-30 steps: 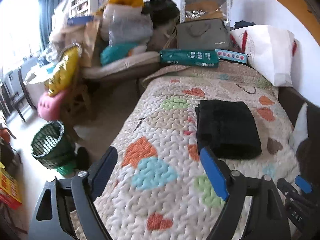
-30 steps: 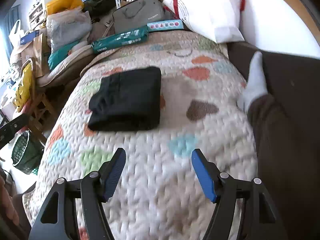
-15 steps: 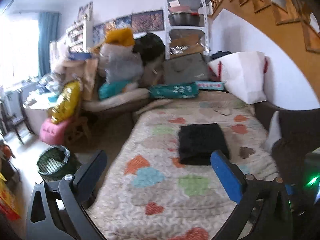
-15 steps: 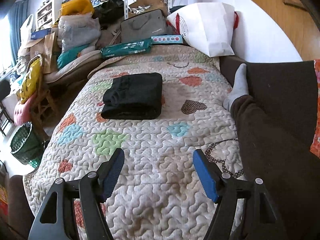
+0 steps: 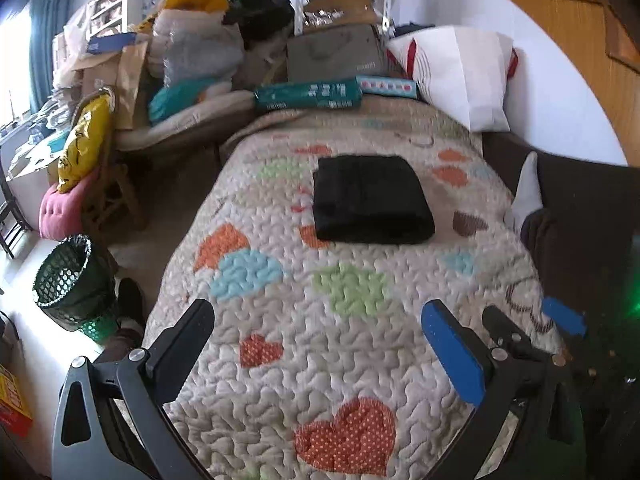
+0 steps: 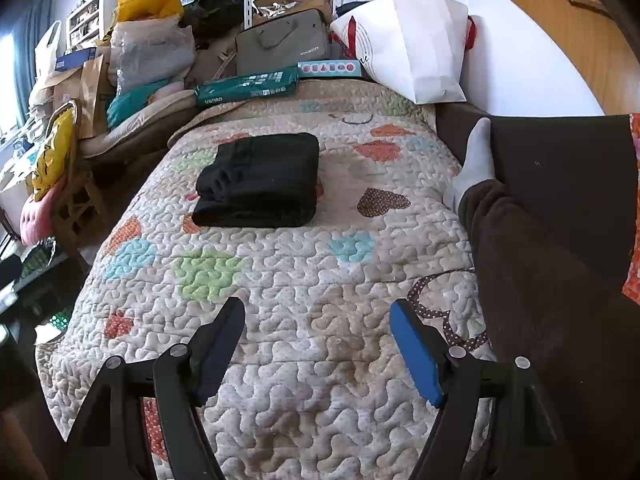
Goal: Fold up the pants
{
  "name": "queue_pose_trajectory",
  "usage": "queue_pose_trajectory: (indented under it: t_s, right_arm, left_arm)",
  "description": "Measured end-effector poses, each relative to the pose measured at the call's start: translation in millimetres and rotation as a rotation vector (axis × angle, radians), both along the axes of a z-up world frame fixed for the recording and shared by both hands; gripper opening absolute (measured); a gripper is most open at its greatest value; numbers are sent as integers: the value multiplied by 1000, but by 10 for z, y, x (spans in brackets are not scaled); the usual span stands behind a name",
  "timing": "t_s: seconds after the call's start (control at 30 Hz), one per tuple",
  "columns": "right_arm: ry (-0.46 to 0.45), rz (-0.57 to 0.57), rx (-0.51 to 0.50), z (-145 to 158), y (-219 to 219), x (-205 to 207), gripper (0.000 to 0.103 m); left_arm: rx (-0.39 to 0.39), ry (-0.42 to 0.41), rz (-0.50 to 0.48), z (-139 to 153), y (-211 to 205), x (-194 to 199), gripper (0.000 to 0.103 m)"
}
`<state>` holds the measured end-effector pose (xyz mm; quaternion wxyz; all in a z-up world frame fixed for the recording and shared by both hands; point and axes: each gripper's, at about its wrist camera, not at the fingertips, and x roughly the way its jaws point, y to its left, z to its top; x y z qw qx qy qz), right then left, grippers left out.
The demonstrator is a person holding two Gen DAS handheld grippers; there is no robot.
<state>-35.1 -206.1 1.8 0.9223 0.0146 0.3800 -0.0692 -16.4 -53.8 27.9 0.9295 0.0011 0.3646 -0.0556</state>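
Both claws have backed off, left gripper [image 5: 316,336] and right gripper [image 6: 318,330] spread wide, empty; folded black pants [image 6: 258,180] sit at 12 o'clock on heart-patterned quilt [image 6: 280,300], bare quilt all round.

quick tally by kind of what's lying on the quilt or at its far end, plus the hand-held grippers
black folded pants: 1
long boxes: 2, a green box and a light blue box
white paper bag: 1
hand-held grippers: 2, left hand-held gripper and right hand-held gripper, both open and empty
total: 6
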Motion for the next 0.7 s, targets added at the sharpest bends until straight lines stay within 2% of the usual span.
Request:
queue_pose_trajectory:
  t_s: [0.33, 0.7]
  right_arm:
    - [20, -5, -31, -82, 3, 52, 80]
    - [16, 6, -68, -89, 64, 51, 82]
  left_arm:
    - [-3, 45, -16, -100, -24, 39, 103]
    - [-1, 43, -32, -99, -52, 22, 103]
